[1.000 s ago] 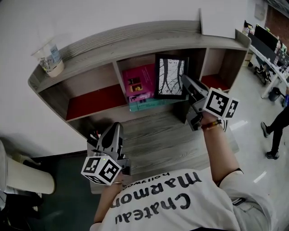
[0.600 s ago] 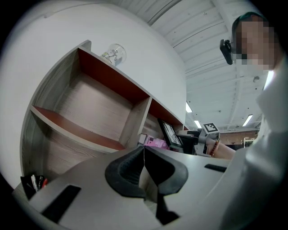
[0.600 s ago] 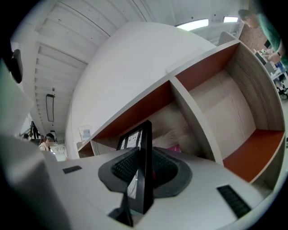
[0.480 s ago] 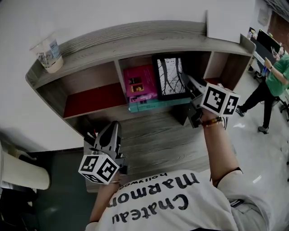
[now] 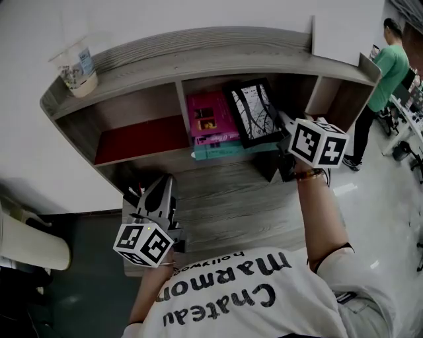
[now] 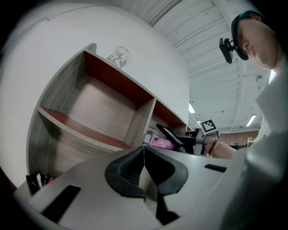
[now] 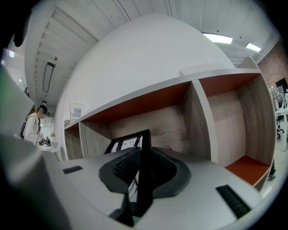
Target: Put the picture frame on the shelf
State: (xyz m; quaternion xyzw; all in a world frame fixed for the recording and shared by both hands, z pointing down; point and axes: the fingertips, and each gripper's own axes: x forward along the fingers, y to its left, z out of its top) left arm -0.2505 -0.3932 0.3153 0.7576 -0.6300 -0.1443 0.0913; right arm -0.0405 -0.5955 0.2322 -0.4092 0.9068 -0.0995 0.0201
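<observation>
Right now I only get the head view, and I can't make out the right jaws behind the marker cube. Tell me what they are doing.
Observer: In the right gripper view, the right gripper is shut on the black edge of the picture frame.
Operator: Check the left one too.
Observer: In the left gripper view, the left gripper has its jaws pressed together with nothing between them.

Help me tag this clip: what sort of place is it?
Probably an open-plan office or lab: a wooden desk shelf against a white wall, a person standing by work tables, and strip ceiling lights.
</observation>
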